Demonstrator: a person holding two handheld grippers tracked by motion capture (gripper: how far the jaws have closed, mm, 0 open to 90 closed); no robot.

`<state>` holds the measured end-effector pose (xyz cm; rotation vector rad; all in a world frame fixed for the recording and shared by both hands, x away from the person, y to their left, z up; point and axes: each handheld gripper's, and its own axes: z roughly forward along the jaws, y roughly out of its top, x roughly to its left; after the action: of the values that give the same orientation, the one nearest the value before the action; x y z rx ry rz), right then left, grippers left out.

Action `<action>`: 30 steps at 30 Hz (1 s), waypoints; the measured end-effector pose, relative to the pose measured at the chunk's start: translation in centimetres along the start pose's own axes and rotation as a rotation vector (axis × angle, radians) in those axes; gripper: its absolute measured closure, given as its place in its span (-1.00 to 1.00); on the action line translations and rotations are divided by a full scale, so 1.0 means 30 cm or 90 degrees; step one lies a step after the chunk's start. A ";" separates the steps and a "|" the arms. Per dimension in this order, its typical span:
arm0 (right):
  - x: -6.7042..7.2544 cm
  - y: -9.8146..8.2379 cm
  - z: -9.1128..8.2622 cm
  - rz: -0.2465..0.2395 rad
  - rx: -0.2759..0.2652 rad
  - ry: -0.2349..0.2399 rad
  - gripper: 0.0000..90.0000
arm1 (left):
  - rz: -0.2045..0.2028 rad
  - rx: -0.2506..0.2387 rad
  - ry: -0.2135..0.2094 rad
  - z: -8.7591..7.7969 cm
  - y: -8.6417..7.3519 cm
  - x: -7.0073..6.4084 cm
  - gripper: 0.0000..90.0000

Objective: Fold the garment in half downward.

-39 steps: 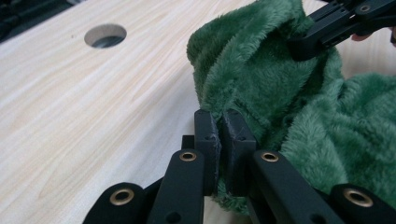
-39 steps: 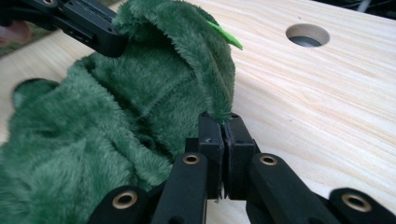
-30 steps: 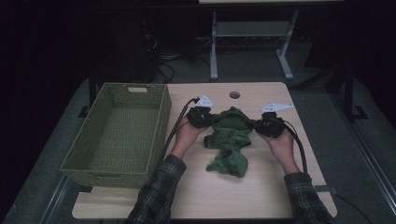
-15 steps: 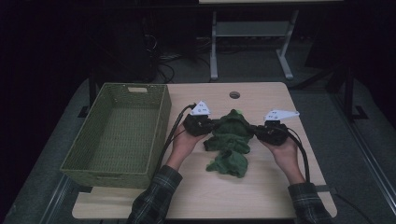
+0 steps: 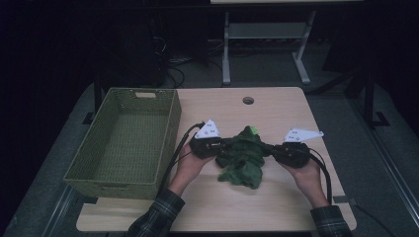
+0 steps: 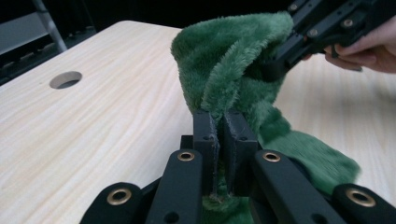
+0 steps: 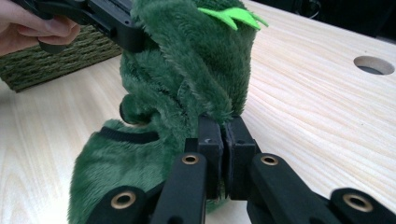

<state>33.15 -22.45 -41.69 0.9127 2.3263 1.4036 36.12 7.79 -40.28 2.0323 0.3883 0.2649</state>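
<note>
A pale wooden table (image 5: 276, 207) (cable hole near its far edge) carries a woven green basket (image 5: 123, 140) and a green plush garment (image 5: 243, 163).

The high view is dim, its surroundings almost black, with soft light falling only on the table (image 5: 276, 207) (no hard shadows, no glare). Both gripper views are brighter and fairly sharp nearby, softening at the far tabletop and the frame edges.

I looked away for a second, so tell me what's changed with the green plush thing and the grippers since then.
Both hands carried the green plush garment toward the near table edge, the right hand-held gripper also swinging outward, stretching it. The left hand-held gripper and the right stay clamped on it. The basket hasn't moved.
</note>
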 end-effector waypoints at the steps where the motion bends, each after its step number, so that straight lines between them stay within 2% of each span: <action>1: 0.007 -0.005 -0.004 -0.003 0.001 0.001 0.93 | 0.003 0.002 -0.002 -0.004 -0.005 -0.007 0.87; 5: 0.030 -0.017 -0.014 -0.004 0.007 0.017 0.92 | 0.000 -0.005 -0.014 -0.017 -0.027 -0.038 0.87; 7: 0.049 -0.027 -0.024 -0.008 -0.003 0.023 0.92 | 0.003 -0.011 -0.019 -0.027 -0.038 -0.056 0.87; 13: 0.089 -0.063 -0.035 -0.006 0.004 0.040 0.91 | 0.015 -0.011 -0.029 -0.044 -0.071 -0.099 0.85; 17: 0.110 -0.084 -0.044 -0.001 0.014 0.051 0.88 | 0.017 -0.003 -0.038 -0.045 -0.100 -0.121 0.84; 20: 0.121 -0.097 -0.052 -0.010 0.009 0.045 0.85 | 0.019 0.008 -0.043 -0.044 -0.121 -0.136 0.83; 25: 0.133 -0.116 -0.062 0.000 0.020 0.058 0.82 | 0.022 0.024 -0.051 -0.050 -0.145 -0.158 0.81; 27: 0.142 -0.124 -0.064 -0.002 0.016 0.060 0.80 | 0.015 0.026 -0.052 -0.057 -0.155 -0.164 0.79; 30: 0.156 -0.138 -0.062 -0.006 0.032 0.066 0.72 | 0.015 0.031 -0.051 -0.064 -0.167 -0.169 0.76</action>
<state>27.04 -22.10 -43.96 0.8612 2.4486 1.4260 29.97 9.64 -43.91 2.0893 0.3245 0.1889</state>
